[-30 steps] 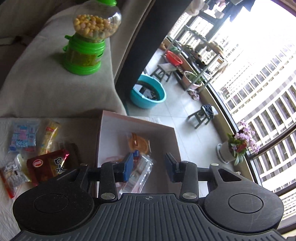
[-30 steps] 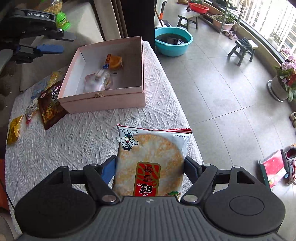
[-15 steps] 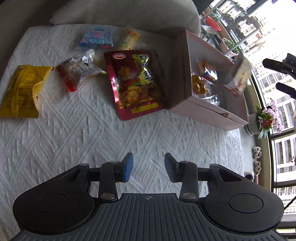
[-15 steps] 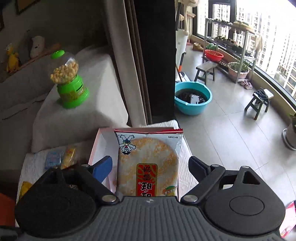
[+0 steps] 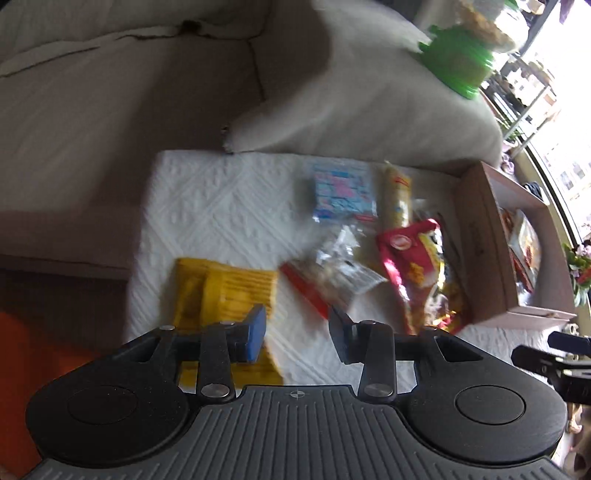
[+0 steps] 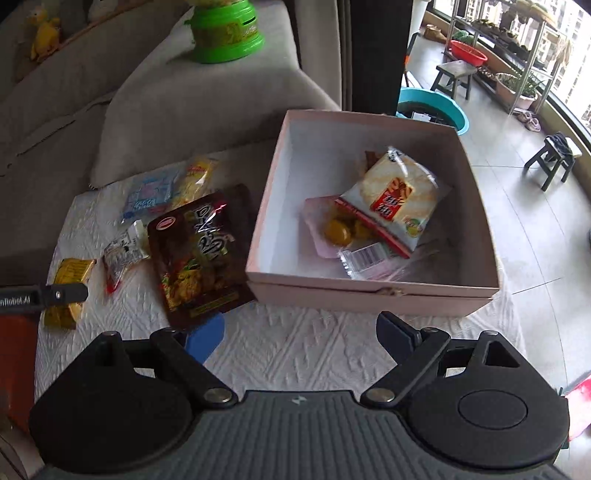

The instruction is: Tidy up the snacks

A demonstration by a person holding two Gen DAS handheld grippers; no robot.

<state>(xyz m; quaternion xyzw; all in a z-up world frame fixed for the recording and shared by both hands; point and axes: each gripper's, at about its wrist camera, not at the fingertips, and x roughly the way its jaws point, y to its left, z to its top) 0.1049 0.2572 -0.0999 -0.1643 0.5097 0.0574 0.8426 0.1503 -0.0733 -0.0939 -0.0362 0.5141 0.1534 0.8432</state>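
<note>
A pink box (image 6: 369,295) stands on the white cloth and holds the rice cracker packet (image 6: 395,195) on top of other snacks. My right gripper (image 6: 299,332) is open and empty in front of the box. My left gripper (image 5: 297,332) is open and empty, low over a yellow packet (image 5: 221,291) and a clear red-edged packet (image 5: 332,277). A dark red bag (image 6: 199,251), the clear packet (image 6: 122,254), the yellow packet (image 6: 70,273), a blue packet (image 6: 147,194) and a yellow stick pack (image 6: 197,173) lie left of the box.
A grey sofa (image 6: 184,96) with a green candy dispenser (image 6: 221,33) stands behind the table. The table's right edge drops to a tiled floor with a teal basin (image 6: 436,110) and stools (image 6: 554,155). The left gripper's fingertip (image 6: 62,295) shows at far left.
My right gripper opened and let the rice cracker packet go into the box, then drew back. My left gripper swung left and down toward the yellow and clear packets.
</note>
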